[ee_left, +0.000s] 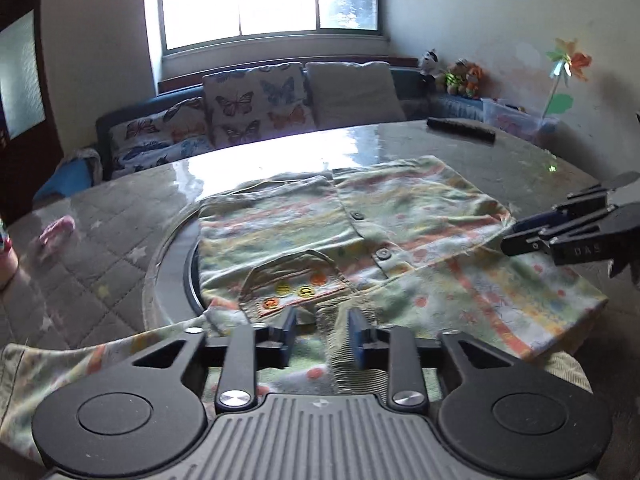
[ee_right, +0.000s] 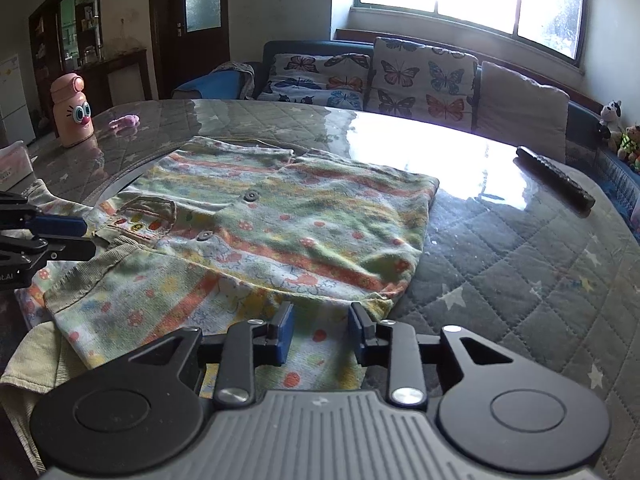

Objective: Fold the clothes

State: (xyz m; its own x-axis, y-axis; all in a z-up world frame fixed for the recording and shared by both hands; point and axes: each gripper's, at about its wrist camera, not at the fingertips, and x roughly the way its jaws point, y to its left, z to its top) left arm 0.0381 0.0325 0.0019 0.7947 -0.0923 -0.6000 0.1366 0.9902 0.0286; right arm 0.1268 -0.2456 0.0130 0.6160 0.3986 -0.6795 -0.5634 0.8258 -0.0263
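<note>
- Jaws of both tools stand apart with nothing between the pads: the left gripper [ee_left: 321,334] hovers over the ribbed collar edge, and the right gripper [ee_right: 321,330] hovers over the near hem on the other side.
- From the right wrist view, the left gripper [ee_right: 60,232] comes in from the side, low by the collar and chest pocket; whether it touches the cloth cannot be told.
- Task's thing: a small pastel-striped, flower-printed cotton shirt with grey buttons [ee_right: 280,220] lies spread on the round quilted grey table under a glossy clear cover [ee_right: 520,260]. One part is already laid over the body, and a sleeve or flap trails off the near table edge.
- Handling, as a judgement: the shirt looks light, thin and limp, so it will sag from any single pinch and drag rather than lift flat. The glossy cover probably lets it slide, so a pull at one corner could skew the whole piece.
- Where to take hold: pinch two matching points, the ribbed collar [ee_left: 352,344] on one side and the hem corner [ee_right: 384,304] on the other, since doubled seams give firmer purchase than the open middle.
- Risk: catching only the top layer would undo the fold.
- Elsewhere on the table sit a pink cartoon-faced bottle [ee_right: 72,110] and a long black remote [ee_right: 556,178], both well apart from the shirt.
</note>
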